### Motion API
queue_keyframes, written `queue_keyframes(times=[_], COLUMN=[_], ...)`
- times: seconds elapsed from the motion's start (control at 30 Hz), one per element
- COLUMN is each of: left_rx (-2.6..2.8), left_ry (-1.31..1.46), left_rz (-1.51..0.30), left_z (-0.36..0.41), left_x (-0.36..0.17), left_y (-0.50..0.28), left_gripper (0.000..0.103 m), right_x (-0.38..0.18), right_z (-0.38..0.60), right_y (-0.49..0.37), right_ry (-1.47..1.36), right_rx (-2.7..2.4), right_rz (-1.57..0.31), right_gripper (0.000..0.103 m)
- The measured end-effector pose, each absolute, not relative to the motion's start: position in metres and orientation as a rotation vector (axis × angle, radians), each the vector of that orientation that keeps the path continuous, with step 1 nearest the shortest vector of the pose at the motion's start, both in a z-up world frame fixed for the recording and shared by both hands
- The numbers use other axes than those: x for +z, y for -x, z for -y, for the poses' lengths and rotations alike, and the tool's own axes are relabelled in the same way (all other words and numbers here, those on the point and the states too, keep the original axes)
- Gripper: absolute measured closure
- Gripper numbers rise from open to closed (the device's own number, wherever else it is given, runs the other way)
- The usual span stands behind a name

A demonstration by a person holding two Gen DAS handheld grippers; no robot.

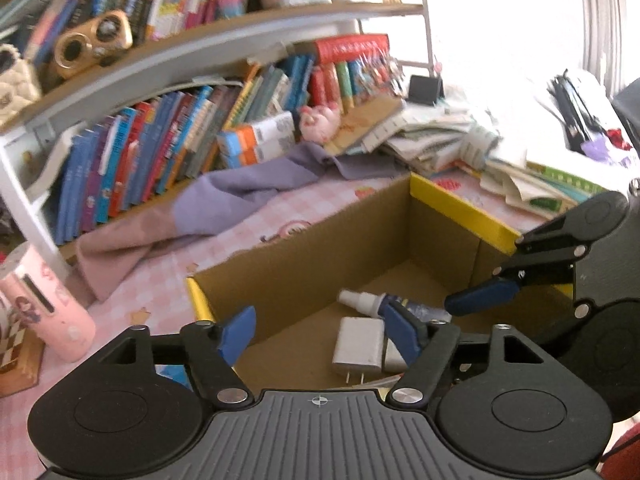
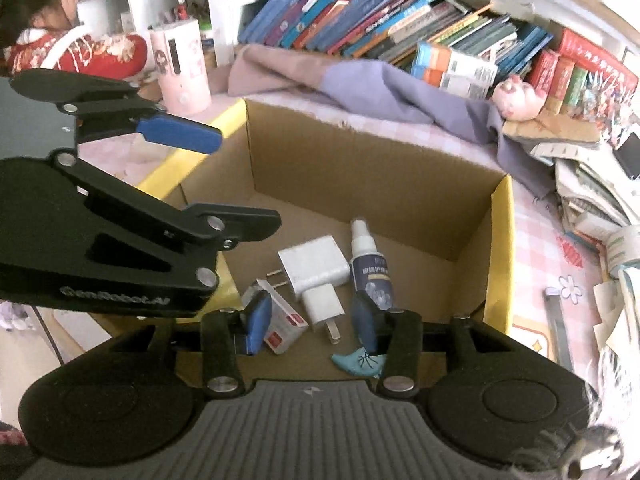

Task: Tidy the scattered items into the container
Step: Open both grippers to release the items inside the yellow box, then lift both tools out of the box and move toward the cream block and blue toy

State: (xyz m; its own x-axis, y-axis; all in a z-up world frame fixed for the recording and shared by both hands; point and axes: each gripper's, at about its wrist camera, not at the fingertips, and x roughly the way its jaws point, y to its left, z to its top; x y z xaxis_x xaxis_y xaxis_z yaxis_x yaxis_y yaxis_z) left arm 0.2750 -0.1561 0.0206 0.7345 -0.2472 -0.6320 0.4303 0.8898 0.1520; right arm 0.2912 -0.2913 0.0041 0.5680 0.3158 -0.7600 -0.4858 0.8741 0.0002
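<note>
Right tool (image 2: 312, 328) view alone shows whale (image 2: 360, 362).

1. The cardboard box (image 2: 372, 160) has matt brown walls and floor, with a smooth yellow outer face.
2. The white charger (image 2: 314, 266) is smooth, slightly glossy plastic with two metal prongs.
3. The spray bottle (image 2: 370, 268) is plastic, with a glossy dark label and a white cap.
4. The small carton (image 2: 282, 320) looks like printed card, white and red.
5. Both the left gripper (image 1: 320, 330) and the right gripper (image 2: 314, 322) have matt black plastic arms, shiny metal pivot pins and blue, rubbery-looking pads.
6. The tablecloth (image 1: 160, 280) is a pink check, and its material is unclear.
7. The purple cloth (image 1: 240, 192) is soft, matt, creased fabric.
</note>
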Motion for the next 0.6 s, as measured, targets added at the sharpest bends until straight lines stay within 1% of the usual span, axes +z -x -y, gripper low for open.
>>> queue_keyframes(times=[0.1, 0.17, 0.23, 0.4, 0.6], left_rx=[-0.343, -0.297, -0.264, -0.224, -0.229], left_ry=[-0.264, -0.224, -0.181, -0.098, -0.070], left_rz=[-0.620, -0.597, -0.574, -0.546, -0.524], left_z=[0.149, 0.143, 0.135, 0.118, 0.100], left_x=[0.029, 0.034, 0.038, 0.045, 0.043], left_y=[-0.263, -0.253, -0.243, -0.223, -0.198], left_gripper=[0.026, 0.022, 0.019, 0.019, 0.019], right_x=[0.011, 0.017, 0.024, 0.036, 0.041], right_z=[0.293, 0.295, 0.298, 0.301, 0.297], right_y=[-0.283, -0.274, -0.264, -0.241, -0.218], right_ry=[0.175, 0.145, 0.122, 0.100, 0.100], right_rx=[0.469, 0.433, 0.394, 0.327, 0.243], right_rz=[-0.800, -0.756, -0.707, -0.618, -0.575], right_gripper=[0.060, 0.060, 0.060, 0.060, 0.060])
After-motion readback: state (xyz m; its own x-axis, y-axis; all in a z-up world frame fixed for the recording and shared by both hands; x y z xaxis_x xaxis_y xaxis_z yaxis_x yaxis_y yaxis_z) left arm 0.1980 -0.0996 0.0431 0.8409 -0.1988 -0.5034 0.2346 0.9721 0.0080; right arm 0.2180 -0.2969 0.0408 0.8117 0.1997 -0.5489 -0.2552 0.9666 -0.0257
